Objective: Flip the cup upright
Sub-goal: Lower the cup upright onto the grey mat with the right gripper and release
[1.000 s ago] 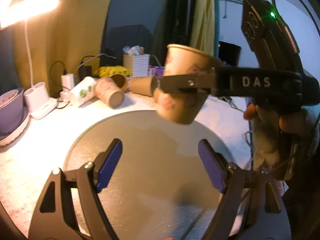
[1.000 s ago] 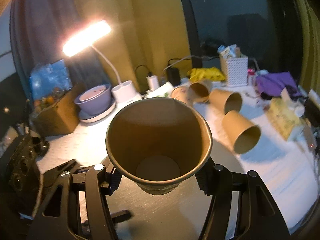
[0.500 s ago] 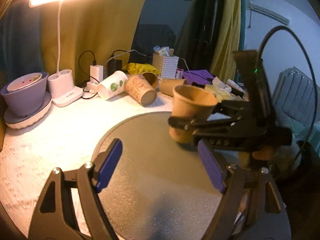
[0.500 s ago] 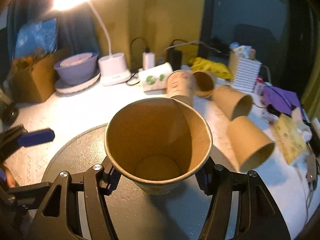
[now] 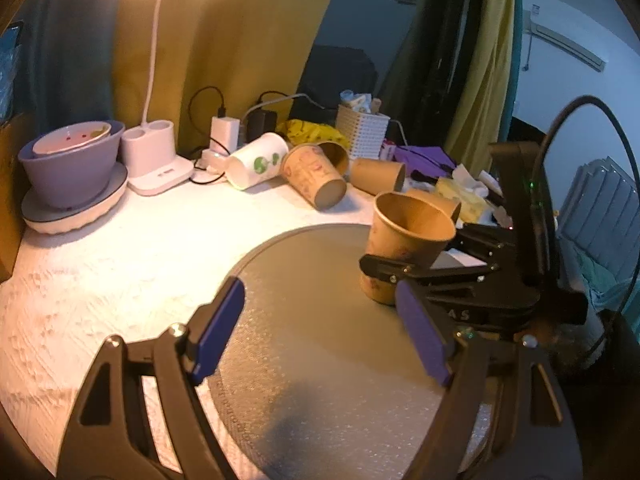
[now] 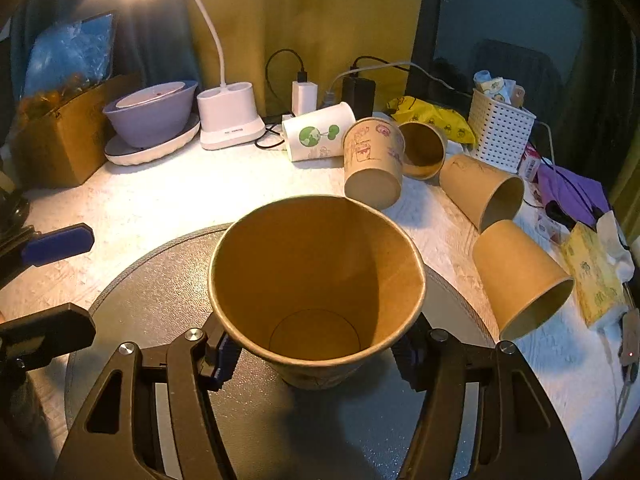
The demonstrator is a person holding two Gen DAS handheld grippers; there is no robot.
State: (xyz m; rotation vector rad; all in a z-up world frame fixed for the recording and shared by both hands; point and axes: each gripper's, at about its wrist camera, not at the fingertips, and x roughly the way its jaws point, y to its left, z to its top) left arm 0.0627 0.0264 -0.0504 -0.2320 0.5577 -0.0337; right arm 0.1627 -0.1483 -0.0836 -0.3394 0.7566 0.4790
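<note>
Right gripper (image 6: pixel 316 354) has the cup (image 6: pixel 316 280) clamped between its fingers, mouth up, dead centre of the right wrist view. You look straight down into it, brown inside, round bottom showing. The cup sits over the grey disc (image 6: pixel 160 292), which fills the lower half of that frame. From the left wrist view the cup (image 5: pixel 404 248) stands at right of centre, slightly tilted, its base at or just above the disc (image 5: pixel 312 320); contact I cannot tell. A black finger (image 5: pixel 384 270) crosses its lower wall, part of the right gripper (image 5: pixel 408 268) reaching in from the right edge.

Left gripper (image 5: pixel 320 336) is spread wide, blue pads (image 5: pixel 218 330) apart, nothing between them, low in the frame over the disc. In the right wrist view one of its blue pads (image 6: pixel 58 244) pokes in at the left edge.

Behind, on the white cloth (image 6: pixel 160 200), more cups lie on their sides: a white cup (image 6: pixel 318 136) with green print, a printed cup (image 6: pixel 374 160) just beside it, then plain brown ones trailing to the right. Upper left, a lamp (image 6: pixel 230 116) glares, with a purple bowl (image 6: pixel 154 112) next to it. A white basket (image 6: pixel 500 128) sits upper right.
</note>
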